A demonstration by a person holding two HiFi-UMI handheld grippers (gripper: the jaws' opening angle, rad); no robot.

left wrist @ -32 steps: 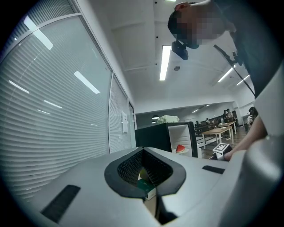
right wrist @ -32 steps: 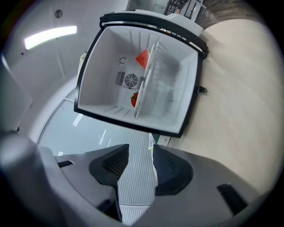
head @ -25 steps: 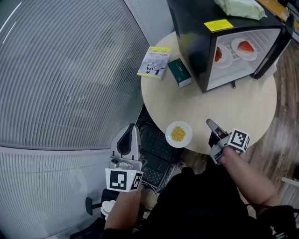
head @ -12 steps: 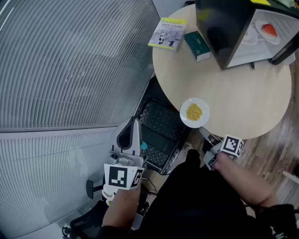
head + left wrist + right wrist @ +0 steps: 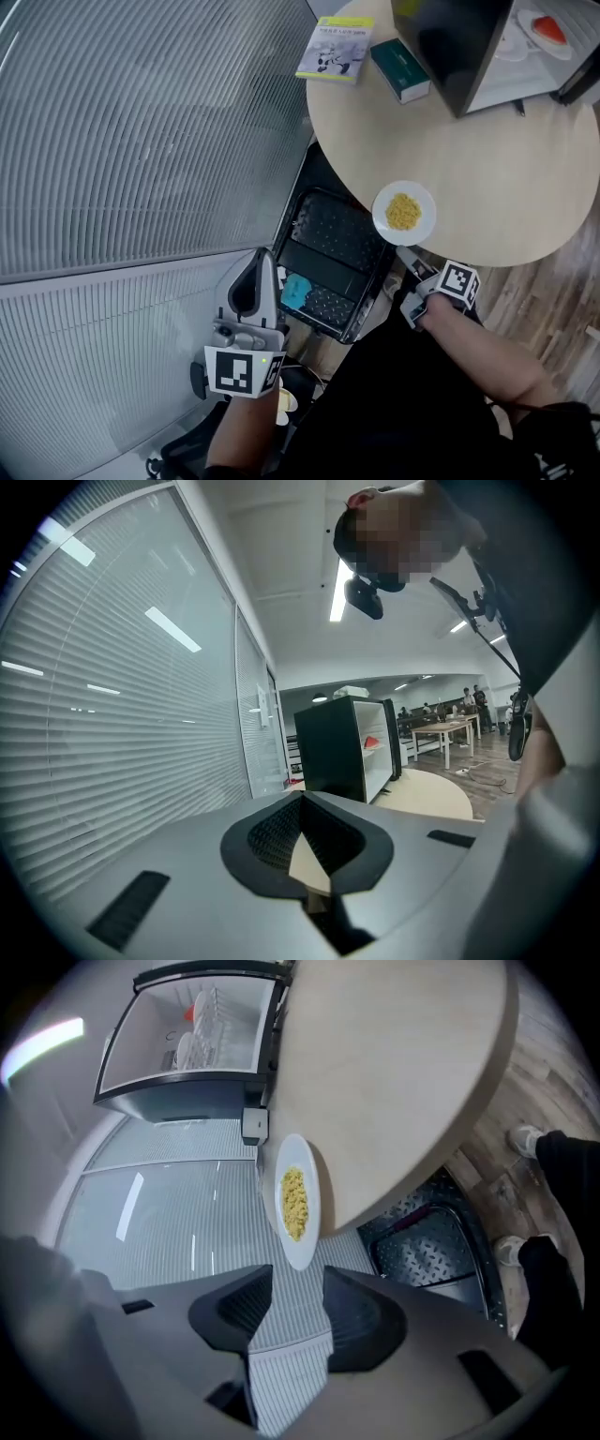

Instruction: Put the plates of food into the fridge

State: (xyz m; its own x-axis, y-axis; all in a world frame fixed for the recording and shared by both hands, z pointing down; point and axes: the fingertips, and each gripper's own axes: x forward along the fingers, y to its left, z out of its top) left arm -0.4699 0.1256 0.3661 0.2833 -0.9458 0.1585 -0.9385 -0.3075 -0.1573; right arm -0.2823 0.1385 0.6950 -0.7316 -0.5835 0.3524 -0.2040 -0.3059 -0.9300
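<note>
A white plate of yellow food [image 5: 403, 212] [image 5: 295, 1202] sits near the edge of the round beige table [image 5: 487, 159] [image 5: 394, 1072]. At the table's far side stands the black fridge [image 5: 459, 42] [image 5: 187, 1035] [image 5: 342, 747] with its door open and a plate of red food [image 5: 548, 28] on a shelf. My right gripper [image 5: 410, 265] [image 5: 298, 1321] hangs just off the table edge, below the plate, open and holding nothing. Well left of the table, my left gripper [image 5: 255, 274] [image 5: 302, 803] is raised, with its tips together and nothing in it.
Two books [image 5: 335, 49] [image 5: 400, 70] lie on the table left of the fridge. A black studded metal platform [image 5: 328, 258] [image 5: 441, 1251] with a blue item [image 5: 295, 291] sits on the floor under the table edge. Ribbed glass walls [image 5: 141, 141] fill the left.
My right gripper has drawn back from over the table to just off its edge, near my body. The view has shifted left and down. The plate has stayed put.
</note>
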